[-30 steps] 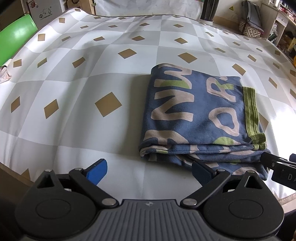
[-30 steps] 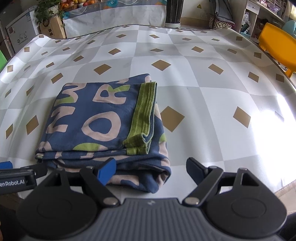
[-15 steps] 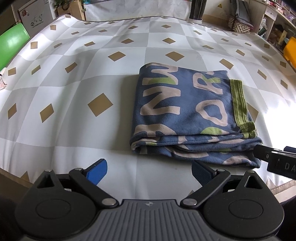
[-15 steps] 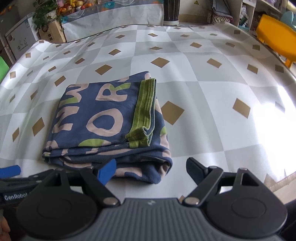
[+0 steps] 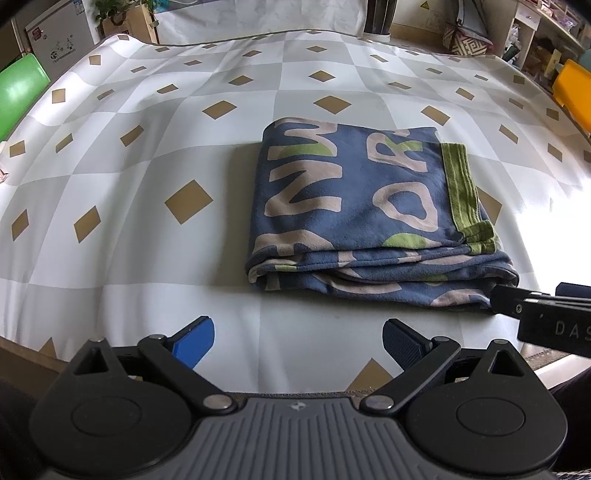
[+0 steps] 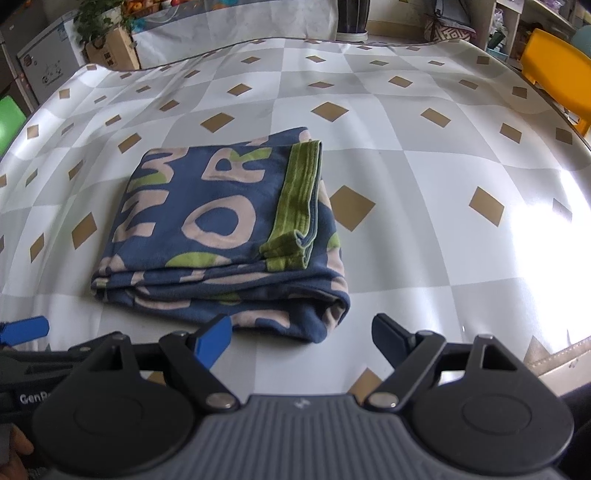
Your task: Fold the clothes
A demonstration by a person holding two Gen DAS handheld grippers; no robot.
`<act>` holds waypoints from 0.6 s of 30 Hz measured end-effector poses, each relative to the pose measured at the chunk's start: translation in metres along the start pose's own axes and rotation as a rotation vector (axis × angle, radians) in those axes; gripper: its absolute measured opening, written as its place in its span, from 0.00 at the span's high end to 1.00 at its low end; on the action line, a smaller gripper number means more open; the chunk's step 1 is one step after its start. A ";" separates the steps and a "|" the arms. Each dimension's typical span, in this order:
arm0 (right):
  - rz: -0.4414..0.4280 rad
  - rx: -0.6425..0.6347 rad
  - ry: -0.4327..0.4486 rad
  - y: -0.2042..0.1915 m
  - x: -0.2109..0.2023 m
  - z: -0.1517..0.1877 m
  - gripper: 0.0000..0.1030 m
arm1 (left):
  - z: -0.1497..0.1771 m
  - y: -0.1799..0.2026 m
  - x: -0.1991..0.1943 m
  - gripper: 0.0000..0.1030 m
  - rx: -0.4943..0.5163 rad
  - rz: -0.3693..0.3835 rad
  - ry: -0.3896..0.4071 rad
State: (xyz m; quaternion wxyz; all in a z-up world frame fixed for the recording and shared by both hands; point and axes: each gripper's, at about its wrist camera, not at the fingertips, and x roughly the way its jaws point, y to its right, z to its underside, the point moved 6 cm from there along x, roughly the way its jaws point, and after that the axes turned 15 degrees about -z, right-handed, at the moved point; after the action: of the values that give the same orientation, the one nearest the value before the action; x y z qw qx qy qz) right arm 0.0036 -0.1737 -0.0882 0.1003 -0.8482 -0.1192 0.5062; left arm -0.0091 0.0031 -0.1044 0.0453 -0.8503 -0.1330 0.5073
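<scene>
A blue garment with beige letters and a green band lies folded into a thick rectangle on the checked tablecloth. It also shows in the right wrist view as the same folded garment. My left gripper is open and empty, just short of the garment's near edge and to its left. My right gripper is open and empty in front of the garment's near right corner. The right gripper's finger enters the left view from the right edge, and the left gripper's blue fingertip shows at the left of the right view.
The table's near edge runs just under both grippers. A green chair stands at the left, a yellow chair at the right. Boxes, a plant and shelves stand beyond the far edge.
Both grippers have drawn back toward the near edge and risen a little, so the garment sits farther from their fingertips. The garment itself has not moved.
</scene>
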 end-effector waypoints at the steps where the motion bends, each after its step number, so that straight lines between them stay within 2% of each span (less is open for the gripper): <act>1: -0.011 0.006 -0.002 0.000 0.000 0.000 0.20 | 0.000 0.000 0.000 0.04 0.001 0.002 0.001; 6: -0.039 0.027 0.004 0.001 -0.004 -0.001 0.20 | 0.001 0.002 -0.001 0.04 0.005 0.011 0.008; 11: -0.027 0.010 -0.013 -0.001 -0.003 0.004 0.20 | 0.002 0.006 0.003 0.04 0.012 0.015 0.001; 18: 0.040 -0.044 -0.056 -0.003 0.007 0.010 0.20 | 0.002 0.012 0.011 0.04 0.011 0.025 -0.019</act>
State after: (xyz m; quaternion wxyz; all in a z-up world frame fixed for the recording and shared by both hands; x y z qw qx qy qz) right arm -0.0026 -0.1686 -0.0981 0.0681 -0.8378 -0.1163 0.5290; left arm -0.0040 -0.0054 -0.1174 0.0422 -0.8467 -0.1200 0.5166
